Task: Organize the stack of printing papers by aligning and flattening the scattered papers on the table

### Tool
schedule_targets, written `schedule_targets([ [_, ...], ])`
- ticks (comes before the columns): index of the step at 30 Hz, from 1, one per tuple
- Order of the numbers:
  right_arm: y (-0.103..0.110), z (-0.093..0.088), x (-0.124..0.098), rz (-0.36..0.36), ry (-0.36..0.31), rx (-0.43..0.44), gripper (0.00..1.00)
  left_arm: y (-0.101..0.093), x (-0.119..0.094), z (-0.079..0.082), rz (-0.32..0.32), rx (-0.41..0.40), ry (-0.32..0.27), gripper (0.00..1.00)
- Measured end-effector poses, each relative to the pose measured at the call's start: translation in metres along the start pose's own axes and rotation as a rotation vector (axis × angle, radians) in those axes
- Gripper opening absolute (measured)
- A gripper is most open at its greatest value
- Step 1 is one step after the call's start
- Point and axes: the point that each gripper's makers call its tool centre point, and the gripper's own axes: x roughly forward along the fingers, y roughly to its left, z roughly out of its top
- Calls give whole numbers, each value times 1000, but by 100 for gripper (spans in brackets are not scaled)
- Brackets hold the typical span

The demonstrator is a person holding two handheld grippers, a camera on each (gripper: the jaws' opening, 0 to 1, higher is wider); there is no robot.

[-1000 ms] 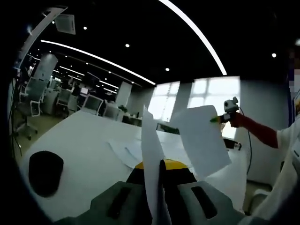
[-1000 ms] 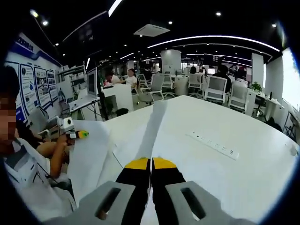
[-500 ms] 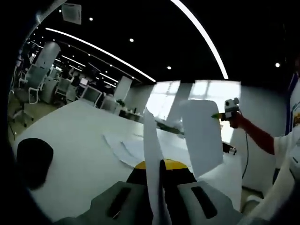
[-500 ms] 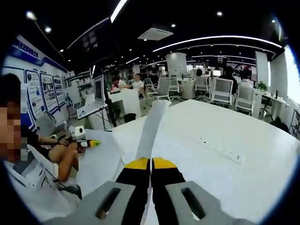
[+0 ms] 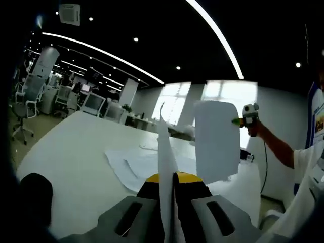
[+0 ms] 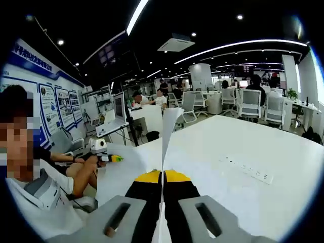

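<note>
Both pairs of yellow-tipped jaws are pressed together on one thin white sheet of printing paper (image 5: pixel 215 139), held upright above the wide white table (image 5: pixel 76 152): left gripper (image 5: pixel 170 178) low centre, right gripper (image 6: pixel 163 175) likewise. More loose white sheets (image 5: pixel 136 164) lie scattered mid-frame on the table. Lowering it evenly, edges squared over those sheets, should avoid creasing the limp, smooth paper.

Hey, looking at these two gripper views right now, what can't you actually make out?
- Left gripper view: the loose papers on the table lie flat and far; their count and overlap are unclear.
- Left gripper view: the dark object is cut off by the edge, so I can't identify it.
- Right gripper view: the sheet in the right gripper is seen edge-on, its face hidden.
- Right gripper view: the posters are too small to read.
</note>
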Motion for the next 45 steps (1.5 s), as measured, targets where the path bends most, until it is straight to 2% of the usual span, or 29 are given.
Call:
schedule_targets([
  [10, 17, 6, -4, 33, 11, -21, 0, 2, 11, -6, 11, 6, 17, 6],
  [17, 35, 23, -10, 57, 3, -34, 0, 2, 17, -7, 12, 4, 17, 6],
  [22, 38, 31, -11, 68, -7, -32, 0, 3, 21, -11, 17, 1, 23, 6],
  [32, 43, 26, -9, 83, 5, -20, 0, 1, 27, -13, 16, -3, 30, 6],
  [45, 75, 21, 0, 134, 40, -59, 0, 3, 32, -19, 23, -1, 46, 6],
])
